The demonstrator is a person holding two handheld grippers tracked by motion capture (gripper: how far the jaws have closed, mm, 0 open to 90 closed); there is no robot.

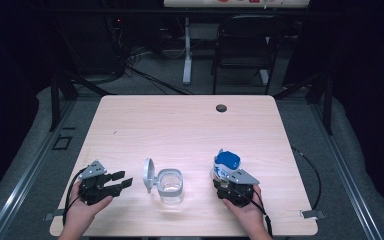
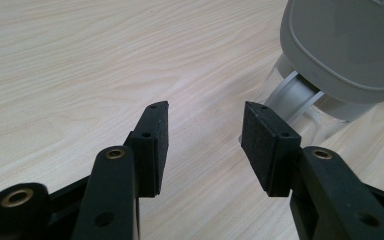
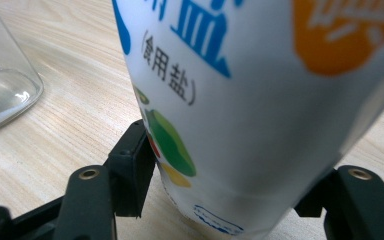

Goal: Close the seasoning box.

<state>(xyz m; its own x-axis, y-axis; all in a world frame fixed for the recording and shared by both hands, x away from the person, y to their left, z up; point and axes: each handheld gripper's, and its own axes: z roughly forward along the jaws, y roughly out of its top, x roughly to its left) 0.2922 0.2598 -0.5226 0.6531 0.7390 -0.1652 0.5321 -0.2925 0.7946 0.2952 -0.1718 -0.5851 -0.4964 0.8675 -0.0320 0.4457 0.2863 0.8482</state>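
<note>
A white salt bottle [image 3: 260,90] with a blue cap [image 1: 227,160] stands at the front right of the table. It carries blue lettering and fruit pictures. My right gripper [image 3: 230,165] is shut on its lower body, one jaw on each side. A clear glass jar [image 1: 170,185] stands at the front middle, its grey hinged lid [image 1: 149,175] flipped open to the left. My left gripper [image 1: 125,179] rests left of the jar and is open with nothing between its pads [image 2: 155,145]. The grey lid [image 2: 345,45] is just beyond its right jaw.
The light wooden table [image 1: 180,125] has a dark cable hole [image 1: 221,108] near its far edge. A black chair [image 1: 245,45] and cables stand on the floor beyond it. The near table edge lies just behind both hands.
</note>
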